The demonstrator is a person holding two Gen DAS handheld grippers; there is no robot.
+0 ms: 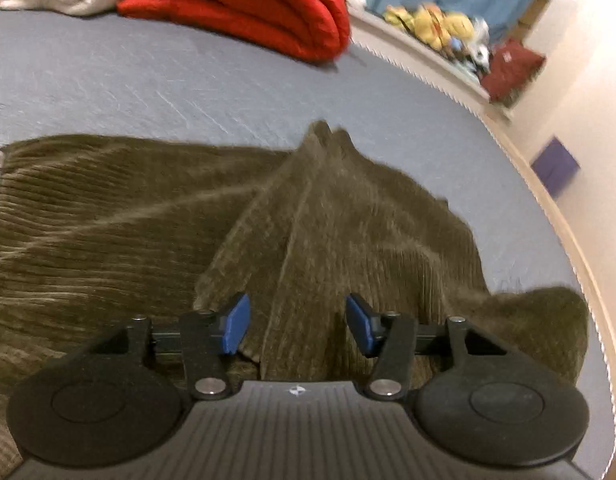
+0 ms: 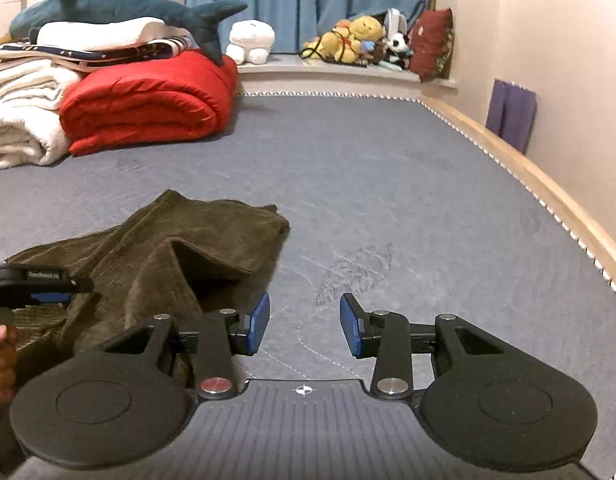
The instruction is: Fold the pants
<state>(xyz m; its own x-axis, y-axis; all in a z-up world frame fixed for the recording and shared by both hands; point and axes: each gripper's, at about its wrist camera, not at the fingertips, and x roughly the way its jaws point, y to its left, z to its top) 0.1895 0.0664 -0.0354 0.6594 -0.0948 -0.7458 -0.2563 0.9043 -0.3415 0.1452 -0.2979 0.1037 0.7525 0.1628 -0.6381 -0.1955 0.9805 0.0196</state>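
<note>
Olive-brown corduroy pants (image 1: 148,220) lie rumpled on the grey-blue bed sheet (image 1: 188,80), with a ridge of cloth rising to a peak. My left gripper (image 1: 298,324) hangs low over that ridge. Its blue pads (image 1: 236,324) stand apart on either side of the fold, and I see no pad pressing the cloth. In the right wrist view the pants (image 2: 168,248) sit at the left, bunched in folds. My right gripper (image 2: 304,324) is open over the bare sheet (image 2: 387,200) just right of them. The left gripper (image 2: 52,296) and a hand (image 2: 0,356) show at that view's left edge.
A rolled red quilt (image 2: 148,108) and white blankets (image 2: 20,120) are stacked at the far left of the bed, with a shark plush (image 2: 128,4) on top. Stuffed toys (image 2: 355,36) line the window sill. The wooden bed rail (image 2: 547,184) runs along the right.
</note>
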